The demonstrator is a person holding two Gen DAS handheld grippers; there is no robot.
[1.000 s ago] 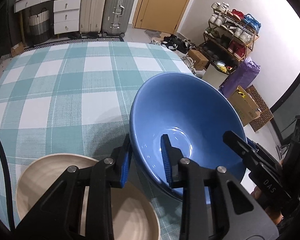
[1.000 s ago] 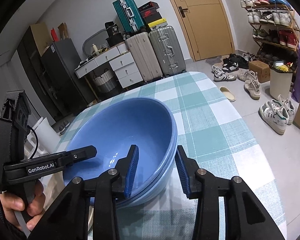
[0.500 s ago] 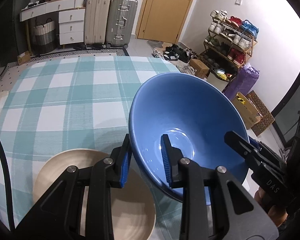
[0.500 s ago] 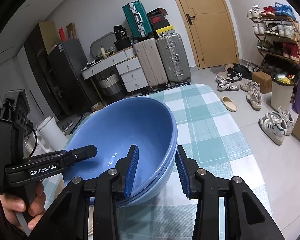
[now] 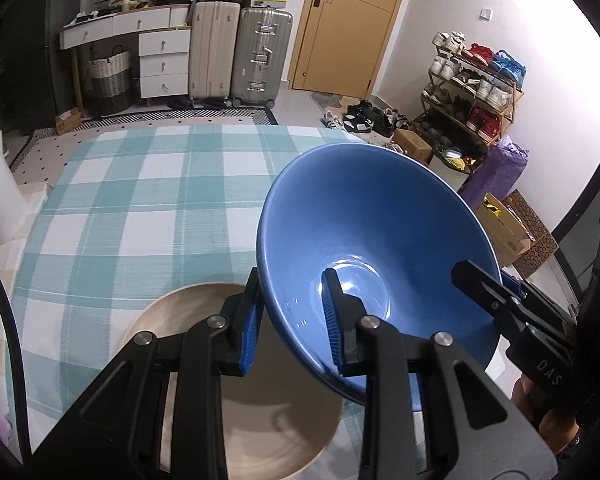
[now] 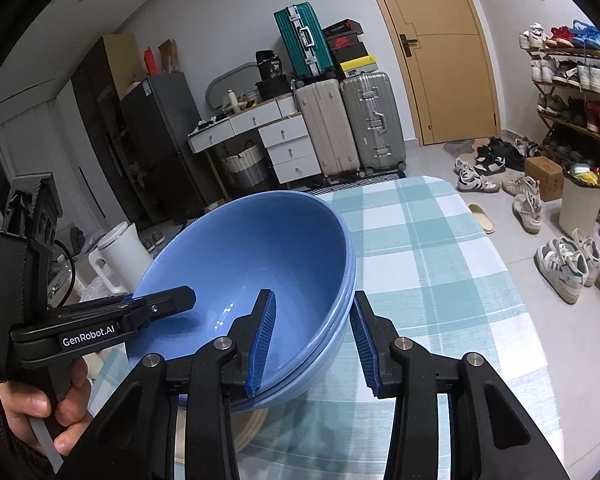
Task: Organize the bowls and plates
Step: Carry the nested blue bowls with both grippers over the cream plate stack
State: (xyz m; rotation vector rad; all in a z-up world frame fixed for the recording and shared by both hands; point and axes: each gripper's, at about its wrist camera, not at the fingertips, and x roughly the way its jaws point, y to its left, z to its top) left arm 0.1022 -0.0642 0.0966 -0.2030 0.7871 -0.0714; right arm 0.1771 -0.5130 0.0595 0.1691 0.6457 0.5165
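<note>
Over a checked tablecloth [image 5: 140, 208], two grippers carry stacked blue bowls [image 5: 372, 248]. One blue pad of the left gripper [image 5: 290, 320] lies inside the rim and one outside, clenched on the near wall. The right gripper [image 6: 314, 340] straddles the opposite rim with its outer pad apart from the bowls; whether it truly grips is not clear. At least two nested rims show in the right view. The stack hangs tilted, off the cloth, partly above a beige plate [image 5: 220, 400] lying on the table. By the look of it, nesting the bowls is done; setting the stack down, perhaps on that plate, remains.
</note>
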